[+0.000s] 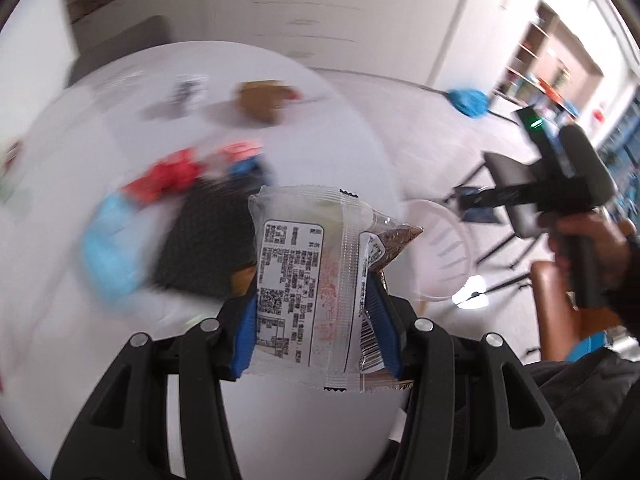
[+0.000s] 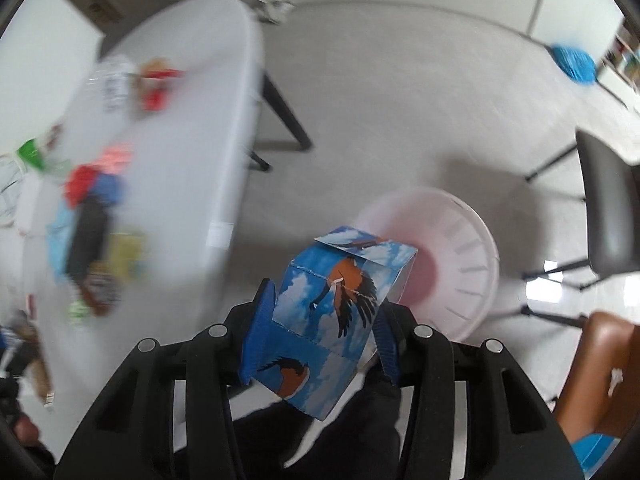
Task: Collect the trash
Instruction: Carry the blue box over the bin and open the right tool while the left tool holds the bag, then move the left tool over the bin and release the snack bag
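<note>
Left claw (image 1: pixel 316 312) clamping clear snack wrapper (image 1: pixel 308 284), right claw (image 2: pixel 320 340) gripping blue bird-printed box (image 2: pixel 332 320)

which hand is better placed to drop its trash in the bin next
Right. The right gripper holds the blue bird-print carton beside the white plastic bin; the left gripper with its clear wrapper is over the table.

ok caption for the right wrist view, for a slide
Right hand-held gripper carries a blue bird-print box toward the white bin on the floor.
</note>
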The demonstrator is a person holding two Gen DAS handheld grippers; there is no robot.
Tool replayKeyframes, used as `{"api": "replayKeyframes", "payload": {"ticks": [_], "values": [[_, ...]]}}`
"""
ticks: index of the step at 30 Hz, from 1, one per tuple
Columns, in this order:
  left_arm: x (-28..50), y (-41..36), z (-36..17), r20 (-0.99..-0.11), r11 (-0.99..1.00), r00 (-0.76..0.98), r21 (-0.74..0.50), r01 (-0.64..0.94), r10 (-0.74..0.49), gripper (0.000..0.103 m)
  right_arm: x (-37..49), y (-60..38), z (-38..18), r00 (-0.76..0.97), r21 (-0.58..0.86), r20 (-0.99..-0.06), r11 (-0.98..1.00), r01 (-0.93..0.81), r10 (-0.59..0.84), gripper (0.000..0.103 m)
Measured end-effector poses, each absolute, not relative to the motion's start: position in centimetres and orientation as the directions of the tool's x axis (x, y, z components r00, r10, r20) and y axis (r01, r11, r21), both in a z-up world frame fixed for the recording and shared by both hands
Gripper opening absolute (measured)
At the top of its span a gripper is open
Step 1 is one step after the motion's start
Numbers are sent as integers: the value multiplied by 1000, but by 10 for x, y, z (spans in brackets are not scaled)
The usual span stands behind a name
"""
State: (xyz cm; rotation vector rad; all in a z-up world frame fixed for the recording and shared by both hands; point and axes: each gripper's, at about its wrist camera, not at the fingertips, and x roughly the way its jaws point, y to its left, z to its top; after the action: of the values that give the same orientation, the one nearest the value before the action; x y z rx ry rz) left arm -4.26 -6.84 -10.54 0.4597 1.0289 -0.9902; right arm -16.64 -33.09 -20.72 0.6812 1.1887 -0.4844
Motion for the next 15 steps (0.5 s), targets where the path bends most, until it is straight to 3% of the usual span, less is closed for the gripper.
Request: {"api": "replayKeyframes", "payload": {"ticks": [1, 5, 10, 15], "values": [[-48, -87, -107, -875, 482, 138, -119, 868, -464, 48, -174, -342, -220, 301, 231, -953, 698, 678, 24, 49], [-75, -152, -116, -885, 390, 80, -120, 913, -458, 48, -207, -379, -236, 289, 238, -957, 656, 716, 32, 85], [-114, -227, -138, -902, 298, -13, -156, 942, -431, 48, -247, -421, -209, 322, 216, -945, 639, 738, -53, 95], [-143, -278, -156, -909, 251, -54, -170, 953, -413, 50, -281, -450, -187, 334, 202, -939, 645, 737, -88, 95]]}}
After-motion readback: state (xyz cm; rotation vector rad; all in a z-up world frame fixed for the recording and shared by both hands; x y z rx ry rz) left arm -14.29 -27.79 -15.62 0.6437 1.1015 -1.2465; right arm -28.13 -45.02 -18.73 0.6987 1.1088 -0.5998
